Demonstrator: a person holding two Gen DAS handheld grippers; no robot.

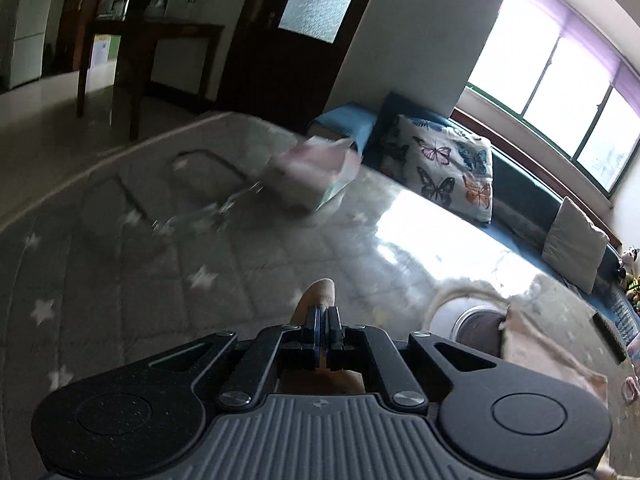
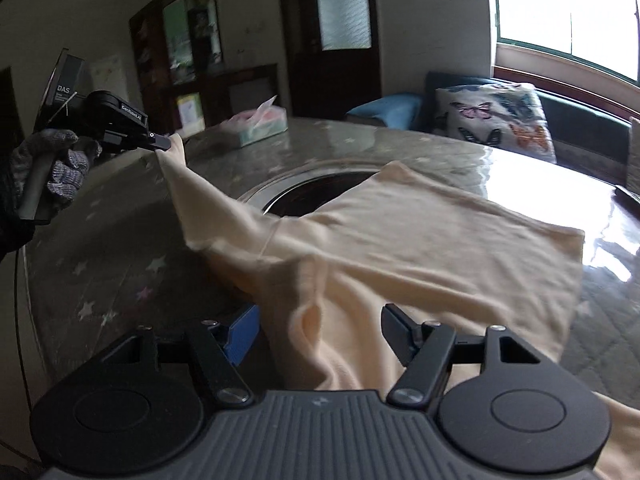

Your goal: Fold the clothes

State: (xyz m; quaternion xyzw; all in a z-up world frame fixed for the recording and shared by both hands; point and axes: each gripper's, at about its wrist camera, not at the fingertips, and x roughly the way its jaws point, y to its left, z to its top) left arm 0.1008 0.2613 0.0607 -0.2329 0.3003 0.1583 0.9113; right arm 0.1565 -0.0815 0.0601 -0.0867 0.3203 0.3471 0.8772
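Right gripper [image 2: 316, 334]: jaws wide, straddling the shirt [image 2: 400, 240] draped on the table [image 2: 112, 248]. Left gripper [image 2: 166, 143]: pinching the sleeve, lifted. Fabric is light, limp, likely stretchy; grasp hems and seams.

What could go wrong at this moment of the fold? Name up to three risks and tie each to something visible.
1. The left gripper pinches only the sleeve tip of the cream garment; a pull might slip it free.
2. The right gripper is open around loose cloth, so that side may sag.
3. Cloth lies over the round opening in the table and could droop in.
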